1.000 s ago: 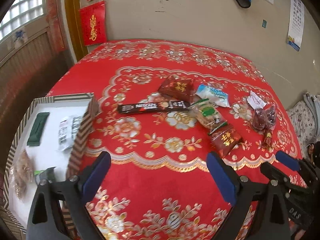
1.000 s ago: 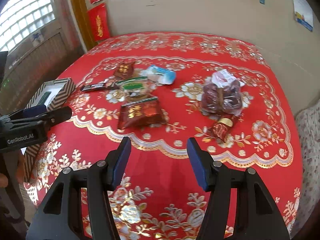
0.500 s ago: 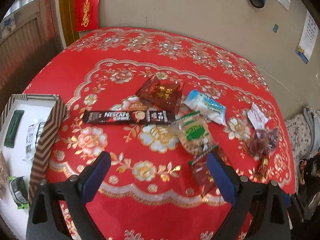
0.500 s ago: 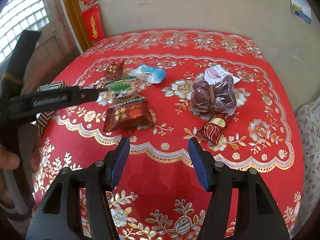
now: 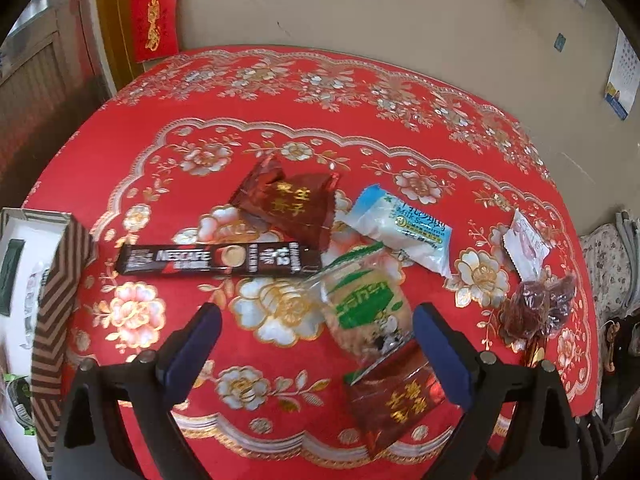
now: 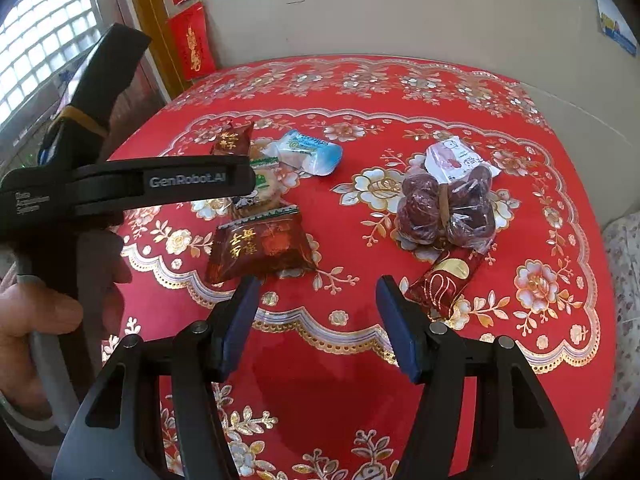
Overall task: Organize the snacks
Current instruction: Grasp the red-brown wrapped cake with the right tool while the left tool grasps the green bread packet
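Several snacks lie on the red floral tablecloth [image 5: 280, 92]. My left gripper [image 5: 316, 340] is open and empty, hovering above a green-labelled cracker pack [image 5: 364, 312], with a dark red packet [image 5: 394, 396] by its right finger. A black Nescafe stick [image 5: 216, 258], another dark red packet [image 5: 292, 204] and a blue-white milk snack [image 5: 400, 228] lie beyond. My right gripper [image 6: 316, 312] is open and empty, near the front edge, between a dark red packet [image 6: 260, 246] and a red-gold stick [image 6: 444, 280]. A bag of red dates [image 6: 444, 204] lies behind it.
A striped-rim box [image 5: 60, 280] with a white inside holds a few packets at the table's left edge. The left gripper's black body [image 6: 120, 188] and the hand holding it fill the left of the right wrist view. A beige wall stands behind the table.
My left gripper has moved forward and down over the snacks, now close above the cracker pack. My right gripper has crept slightly forward. Both stay open.
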Available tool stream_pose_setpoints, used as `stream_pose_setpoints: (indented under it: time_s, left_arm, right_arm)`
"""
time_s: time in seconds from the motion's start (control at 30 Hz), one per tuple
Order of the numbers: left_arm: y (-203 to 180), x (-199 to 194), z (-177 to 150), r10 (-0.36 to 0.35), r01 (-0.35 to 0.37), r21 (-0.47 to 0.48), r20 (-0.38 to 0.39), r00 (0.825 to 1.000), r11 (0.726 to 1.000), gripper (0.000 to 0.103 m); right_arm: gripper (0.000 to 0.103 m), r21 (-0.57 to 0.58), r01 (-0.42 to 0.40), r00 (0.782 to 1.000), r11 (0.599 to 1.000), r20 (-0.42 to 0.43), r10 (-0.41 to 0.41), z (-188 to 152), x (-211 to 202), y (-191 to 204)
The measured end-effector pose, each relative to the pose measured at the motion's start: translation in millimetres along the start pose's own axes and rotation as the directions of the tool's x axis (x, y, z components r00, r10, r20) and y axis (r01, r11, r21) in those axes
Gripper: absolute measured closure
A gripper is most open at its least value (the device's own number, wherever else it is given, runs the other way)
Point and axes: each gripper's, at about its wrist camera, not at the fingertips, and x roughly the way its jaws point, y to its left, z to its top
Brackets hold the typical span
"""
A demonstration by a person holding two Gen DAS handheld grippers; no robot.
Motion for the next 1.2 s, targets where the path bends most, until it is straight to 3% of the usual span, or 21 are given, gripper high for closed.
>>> stream_pose_setpoints:
  time_s: [0.4, 0.47, 0.63, 0.87, 1.1, 1.2]
  left_arm:
    - [-6, 31, 7, -0.021, 0.019, -0.023, -0.056, 0.998, 1.000, 0.006]
    - [-4, 31, 6, -0.026, 0.025, -0.020, -0.042, 0.999, 0.999, 0.009]
    - [2, 26, 5, -0.041, 0.042, 0.006, -0.021, 0.999, 0.999, 0.030]
    - [17, 18, -2, -0.076, 0.077, 0.016, -0.021, 0.997, 0.997, 0.035]
    - [49, 5, -10, -0.060, 0.060, -0.019, -0.003, 0.998, 0.998, 0.035]
    - [60, 1, -12, -0.051, 0.052, -0.033, 0.003, 0.999, 0.998, 0.035]
  right_arm:
    - [0.042, 0.006, -0.009, 1.000, 1.000, -0.010, 0.009, 5, 8, -7]
    - [0.042, 0.002, -0.009, 1.000, 1.000, -0.013, 0.009, 6, 10, -6]
    - [0.042, -0.015, -0.021, 1.000, 1.000, -0.022, 0.021, 9, 17, -2]
    - [0.042, -0.021, -0.047, 0.998, 0.999, -0.053, 0.046, 10, 25, 10]
    - [0.042, -0.023, -0.111, 0.983, 0.994, -0.146, 0.107, 9, 44, 30]
    - [0.042, 0.001, -0.126, 0.981, 0.992, -0.149, 0.125, 18, 54, 27]
